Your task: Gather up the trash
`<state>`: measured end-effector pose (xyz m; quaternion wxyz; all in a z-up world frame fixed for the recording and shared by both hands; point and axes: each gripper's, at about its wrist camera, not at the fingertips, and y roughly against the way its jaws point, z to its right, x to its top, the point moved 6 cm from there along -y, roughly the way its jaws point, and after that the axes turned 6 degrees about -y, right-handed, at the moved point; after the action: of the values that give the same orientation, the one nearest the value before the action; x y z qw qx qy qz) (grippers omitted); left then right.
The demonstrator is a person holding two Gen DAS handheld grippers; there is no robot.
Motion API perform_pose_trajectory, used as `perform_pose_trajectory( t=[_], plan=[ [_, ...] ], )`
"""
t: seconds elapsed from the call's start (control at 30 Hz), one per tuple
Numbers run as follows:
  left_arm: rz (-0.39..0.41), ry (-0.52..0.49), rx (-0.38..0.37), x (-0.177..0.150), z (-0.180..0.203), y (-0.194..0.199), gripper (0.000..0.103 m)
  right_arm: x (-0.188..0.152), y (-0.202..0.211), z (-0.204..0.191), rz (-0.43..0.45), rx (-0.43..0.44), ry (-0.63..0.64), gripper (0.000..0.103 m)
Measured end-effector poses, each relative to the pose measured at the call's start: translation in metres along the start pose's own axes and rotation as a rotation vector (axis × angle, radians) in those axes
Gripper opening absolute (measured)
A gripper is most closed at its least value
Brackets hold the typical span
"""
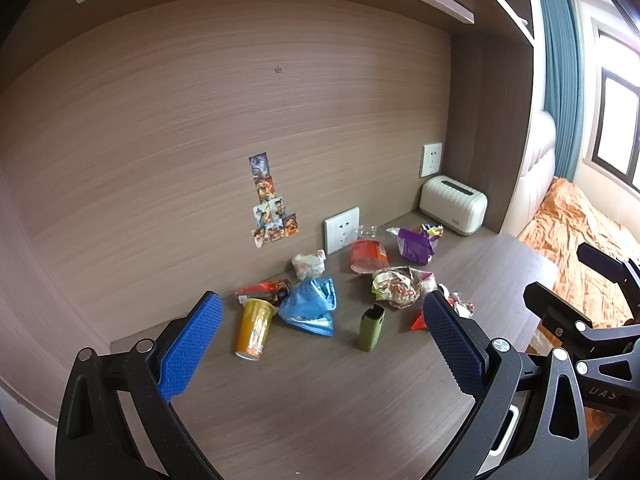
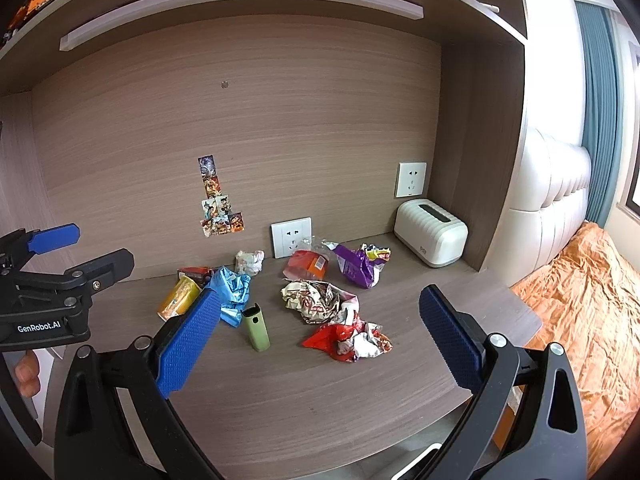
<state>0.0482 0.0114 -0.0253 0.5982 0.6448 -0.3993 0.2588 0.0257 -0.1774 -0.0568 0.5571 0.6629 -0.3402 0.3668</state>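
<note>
The left finger pad (image 2: 192, 336) of the right gripper (image 2: 320, 300) covers the near end of the yellow can (image 2: 178, 298) and part of the blue wrapper (image 2: 234, 290). In the left wrist view, the right finger pad (image 1: 452, 340) hides most of the red wrapper (image 1: 418, 322). The clear plastic item (image 1: 370, 231) behind the orange cup (image 1: 368, 255) is too faint to identify. The stickers (image 1: 272, 204) are too small to read. The bed (image 1: 580, 240) is cut off by the frame edge.
</note>
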Motion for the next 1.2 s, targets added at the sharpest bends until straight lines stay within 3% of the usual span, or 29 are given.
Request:
perform_pose_trajectory(
  t=[1.2],
  plan=[
    [-0.014,0.012,-0.029,0.0019,-0.0026,-0.0057,0.098,0.0005,-0.005,-0.0007,-0.011,0.008,-0.021,0.099]
  ],
)
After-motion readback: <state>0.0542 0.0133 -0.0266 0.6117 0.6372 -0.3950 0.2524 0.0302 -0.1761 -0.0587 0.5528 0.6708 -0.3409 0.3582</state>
